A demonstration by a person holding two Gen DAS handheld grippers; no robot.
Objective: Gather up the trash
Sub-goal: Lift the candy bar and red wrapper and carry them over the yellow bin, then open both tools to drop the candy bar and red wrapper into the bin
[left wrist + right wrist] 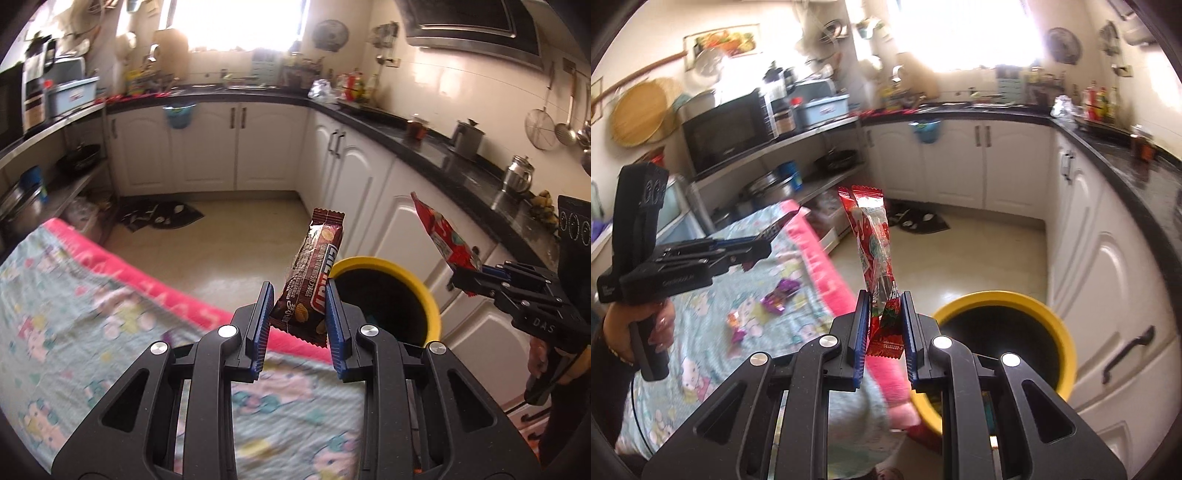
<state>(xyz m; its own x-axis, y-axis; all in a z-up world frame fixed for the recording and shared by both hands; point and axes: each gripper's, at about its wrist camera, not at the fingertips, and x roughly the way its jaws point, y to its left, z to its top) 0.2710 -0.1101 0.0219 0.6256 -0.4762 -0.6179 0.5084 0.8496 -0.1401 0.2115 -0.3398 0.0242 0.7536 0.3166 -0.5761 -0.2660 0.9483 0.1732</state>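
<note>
My left gripper (297,322) is shut on a brown snack bar wrapper (314,273), held upright just left of the yellow-rimmed trash bin (430,295). My right gripper (884,325) is shut on a red candy wrapper (873,240), held above the table edge, left of the bin (1063,332). The right gripper also shows in the left wrist view (466,275) with its red wrapper (441,236), right of the bin. The left gripper shows in the right wrist view (768,240) over the table. A purple wrapper (781,293) and an orange wrapper (735,322) lie on the table.
The table carries a patterned cloth with a pink border (122,266). White cabinets (373,199) under a black counter (461,173) run right and back. A metal shelf (768,147) with a microwave stands left. A dark mat (162,216) lies on the floor.
</note>
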